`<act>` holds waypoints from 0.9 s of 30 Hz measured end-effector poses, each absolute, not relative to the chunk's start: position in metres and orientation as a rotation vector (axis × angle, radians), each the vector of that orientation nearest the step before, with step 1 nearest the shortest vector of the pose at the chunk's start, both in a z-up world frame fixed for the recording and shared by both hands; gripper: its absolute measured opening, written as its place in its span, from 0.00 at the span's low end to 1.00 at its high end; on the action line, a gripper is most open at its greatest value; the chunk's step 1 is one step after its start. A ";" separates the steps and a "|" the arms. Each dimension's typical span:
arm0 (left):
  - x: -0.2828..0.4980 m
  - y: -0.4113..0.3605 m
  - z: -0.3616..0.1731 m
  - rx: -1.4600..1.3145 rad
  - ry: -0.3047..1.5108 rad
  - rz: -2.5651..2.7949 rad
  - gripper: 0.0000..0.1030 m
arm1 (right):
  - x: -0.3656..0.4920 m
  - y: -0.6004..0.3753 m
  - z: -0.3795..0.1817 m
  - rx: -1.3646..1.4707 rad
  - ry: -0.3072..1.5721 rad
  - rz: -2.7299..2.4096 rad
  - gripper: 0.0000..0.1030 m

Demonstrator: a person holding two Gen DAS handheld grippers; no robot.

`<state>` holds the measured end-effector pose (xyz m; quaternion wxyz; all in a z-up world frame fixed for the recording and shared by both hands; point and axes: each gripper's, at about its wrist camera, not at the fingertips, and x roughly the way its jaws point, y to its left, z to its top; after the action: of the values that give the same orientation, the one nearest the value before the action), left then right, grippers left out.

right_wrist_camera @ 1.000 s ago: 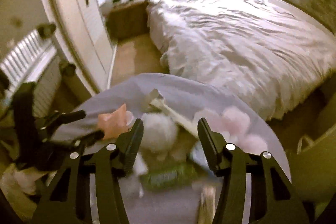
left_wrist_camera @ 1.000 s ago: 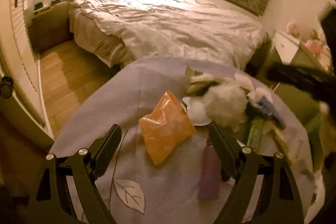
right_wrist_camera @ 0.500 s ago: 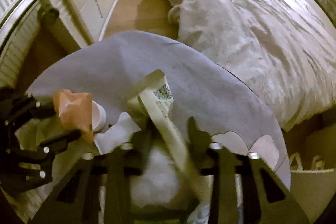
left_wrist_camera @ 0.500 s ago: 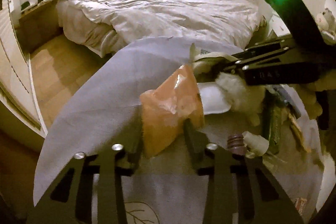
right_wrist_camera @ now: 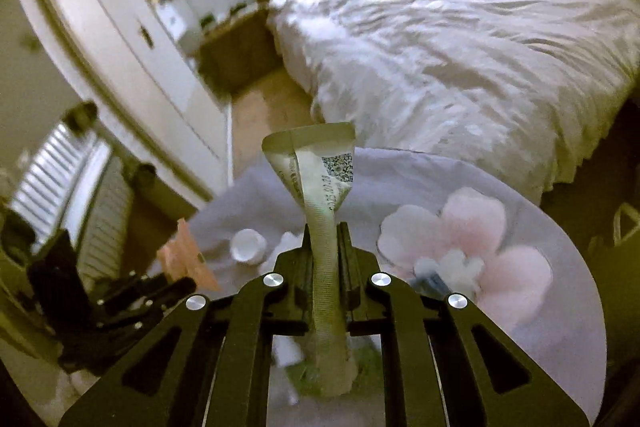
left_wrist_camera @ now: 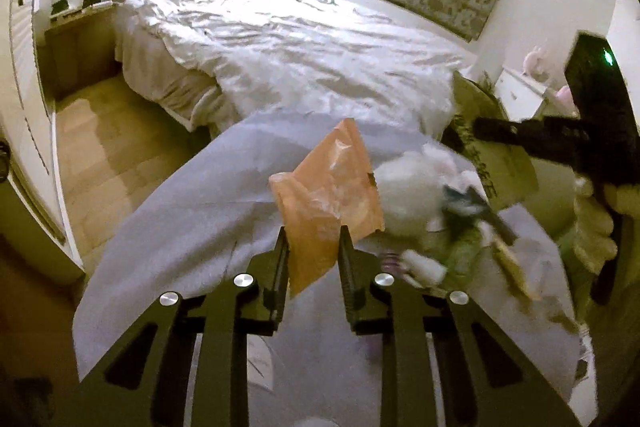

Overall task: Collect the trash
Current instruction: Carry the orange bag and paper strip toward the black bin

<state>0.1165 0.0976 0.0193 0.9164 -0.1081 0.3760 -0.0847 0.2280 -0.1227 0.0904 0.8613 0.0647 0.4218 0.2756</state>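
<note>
While both jaws had just been closing, the left gripper (left_wrist_camera: 313, 247) pinched the orange bag (left_wrist_camera: 328, 203) above the grey cloth (left_wrist_camera: 192, 211). The right gripper (right_wrist_camera: 325, 247) was nearly closed on a pale crumpled wrapper (right_wrist_camera: 320, 187) that stood up between its fingers. More trash lay on the cloth beside the bed (left_wrist_camera: 288, 55).
</note>
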 end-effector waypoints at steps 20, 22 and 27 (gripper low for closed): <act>0.059 -0.139 0.093 -0.041 0.652 -0.570 0.22 | 0.022 -0.339 0.126 0.423 0.545 0.200 0.11; 0.058 -0.166 0.093 -0.019 0.650 -0.612 0.22 | 0.011 -0.363 0.121 0.449 0.535 0.153 0.11; 0.052 -0.220 0.087 0.024 0.655 -0.688 0.22 | -0.007 -0.413 0.104 0.498 0.532 0.048 0.11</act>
<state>0.0523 -0.2203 0.0873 0.8893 0.0116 0.3152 -0.3311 -0.0073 -0.4135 0.1039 0.9341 0.2435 0.2599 0.0237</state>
